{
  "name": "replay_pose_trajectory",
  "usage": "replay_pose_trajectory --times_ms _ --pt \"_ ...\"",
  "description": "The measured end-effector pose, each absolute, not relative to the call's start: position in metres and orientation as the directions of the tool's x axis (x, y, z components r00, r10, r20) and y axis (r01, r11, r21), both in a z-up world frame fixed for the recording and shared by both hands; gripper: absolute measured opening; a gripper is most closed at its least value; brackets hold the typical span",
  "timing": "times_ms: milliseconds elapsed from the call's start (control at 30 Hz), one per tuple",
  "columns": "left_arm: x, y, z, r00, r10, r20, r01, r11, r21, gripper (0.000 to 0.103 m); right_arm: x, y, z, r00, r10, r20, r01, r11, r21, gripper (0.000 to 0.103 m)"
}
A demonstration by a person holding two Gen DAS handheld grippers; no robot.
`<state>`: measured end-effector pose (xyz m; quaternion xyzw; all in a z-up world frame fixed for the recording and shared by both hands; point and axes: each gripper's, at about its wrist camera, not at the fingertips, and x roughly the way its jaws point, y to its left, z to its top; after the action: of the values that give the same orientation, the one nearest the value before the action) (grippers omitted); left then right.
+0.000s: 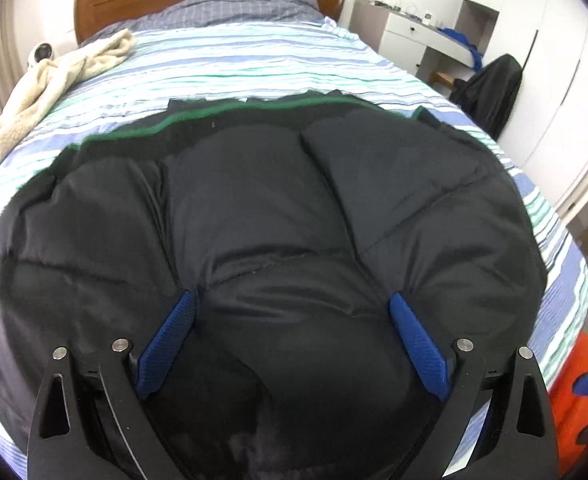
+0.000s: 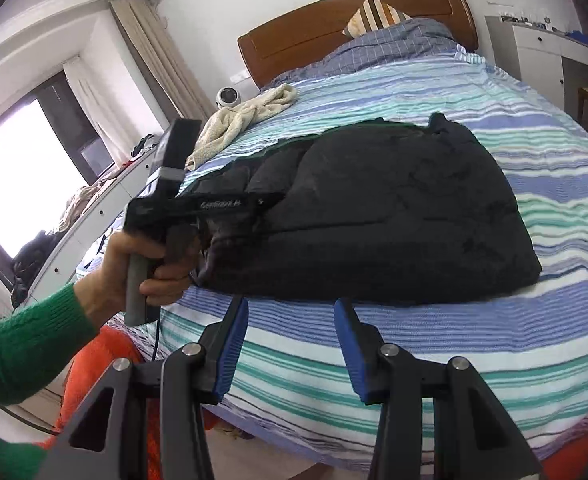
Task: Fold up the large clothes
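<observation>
A folded black puffer jacket (image 2: 382,208) lies near the bed's (image 2: 434,344) foot edge — left gripper (image 1: 290,320) wide over it, right gripper (image 2: 292,320) narrowly apart, empty.

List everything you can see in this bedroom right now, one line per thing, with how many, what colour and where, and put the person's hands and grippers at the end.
puffer jacket: one, black, folded in a block on the bed
striped sheet: one, blue, green and white, covering the bed
towel: one, cream, crumpled near the bed's far left side
checked duvet: one, grey-blue, by the headboard
striped pillow: one, brown and white, against the headboard
headboard: one, brown wood, far end
cabinet: one, white, right of the bed
left hand: one, green sleeve, holding the left gripper
left gripper: one, black with blue pads, open over the jacket
right gripper: one, same colours, open, near the jacket's near edge
</observation>
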<state>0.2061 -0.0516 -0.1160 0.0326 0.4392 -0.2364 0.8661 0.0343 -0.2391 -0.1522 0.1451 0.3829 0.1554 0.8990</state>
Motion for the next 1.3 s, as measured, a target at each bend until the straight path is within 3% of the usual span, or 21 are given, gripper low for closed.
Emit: replay_pose_trajectory --times_ms 167,400,533,733,900,1033,1300 --pt "0.212 -0.061 -0.131 0.533 -0.339 -0.775 0.446 0.891 -0.083 0.102 0.039 -0.241 -0.153 0.652 0.398 -0.645 -0.16 0.904 0.397 0.046" --pt "0.183 -0.049 -0.109 0.509 -0.398 -0.764 0.471 0.871 -0.14 0.099 0.031 -0.24 -0.15 0.657 0.405 -0.635 -0.181 0.903 0.389 0.046" --pt "0.162 -0.05 -0.121 0.546 -0.344 -0.764 0.487 0.872 -0.045 0.1 0.03 -0.24 -0.152 0.653 0.412 -0.635 -0.187 0.9 0.393 0.046" --pt "0.167 -0.053 -0.138 0.562 -0.339 -0.754 0.479 0.877 -0.037 0.101 0.037 -0.231 -0.158 0.635 0.408 -0.656 -0.189 0.905 0.38 0.046" --pt "0.153 -0.049 -0.122 0.537 -0.338 -0.772 0.478 0.877 -0.052 0.099 0.032 -0.232 -0.158 0.637 0.404 -0.657 -0.177 0.906 0.385 0.046" --pt "0.131 -0.054 -0.135 0.572 -0.291 -0.766 0.489 0.871 0.034 0.1 0.028 -0.235 -0.157 0.646 0.396 -0.653 -0.182 0.91 0.373 0.046" --pt "0.126 -0.058 -0.129 0.589 -0.262 -0.765 0.451 0.892 0.042 0.102 0.033 -0.235 -0.161 0.642 0.374 -0.669 -0.157 0.919 0.362 0.046"
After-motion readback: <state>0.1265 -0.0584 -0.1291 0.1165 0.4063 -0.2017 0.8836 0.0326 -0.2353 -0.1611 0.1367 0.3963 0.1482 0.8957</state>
